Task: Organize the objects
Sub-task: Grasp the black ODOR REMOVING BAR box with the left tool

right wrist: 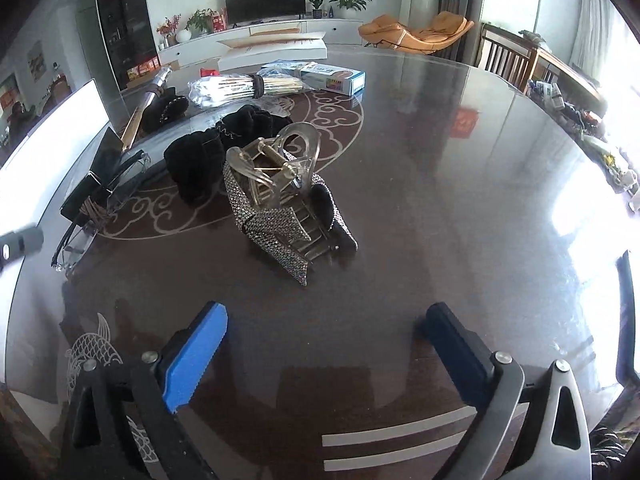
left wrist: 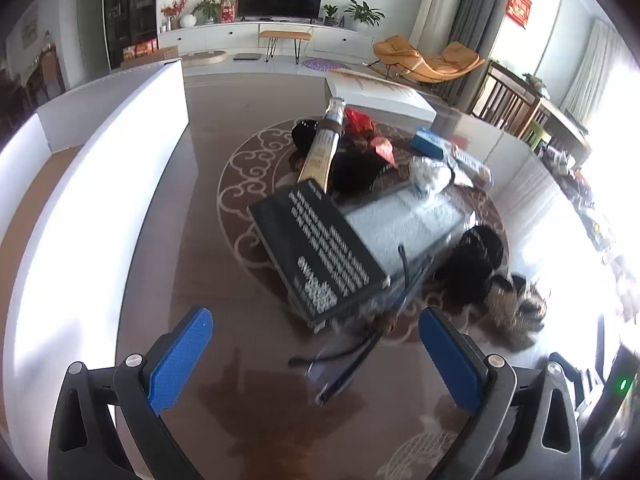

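My left gripper (left wrist: 316,328) is open and empty above the dark glass table, with a pair of clear-framed glasses (left wrist: 344,364) lying between and just ahead of its fingers. Beyond them lies a black box with white print (left wrist: 320,244) on a flat grey case (left wrist: 404,224). My right gripper (right wrist: 324,320) is open and empty, a short way in front of rhinestone and clear hair claws (right wrist: 280,200) piled mid-table. Black scrunchies (right wrist: 200,160) lie behind the claws. The glasses also show at the left of the right wrist view (right wrist: 80,236).
A white open carton (left wrist: 100,184) stands along the table's left side. A gold-and-silver tube (left wrist: 324,144), red packets (left wrist: 380,144), a blue box (left wrist: 436,144) and a white bag (right wrist: 224,90) lie farther back. Chairs stand at the right edge.
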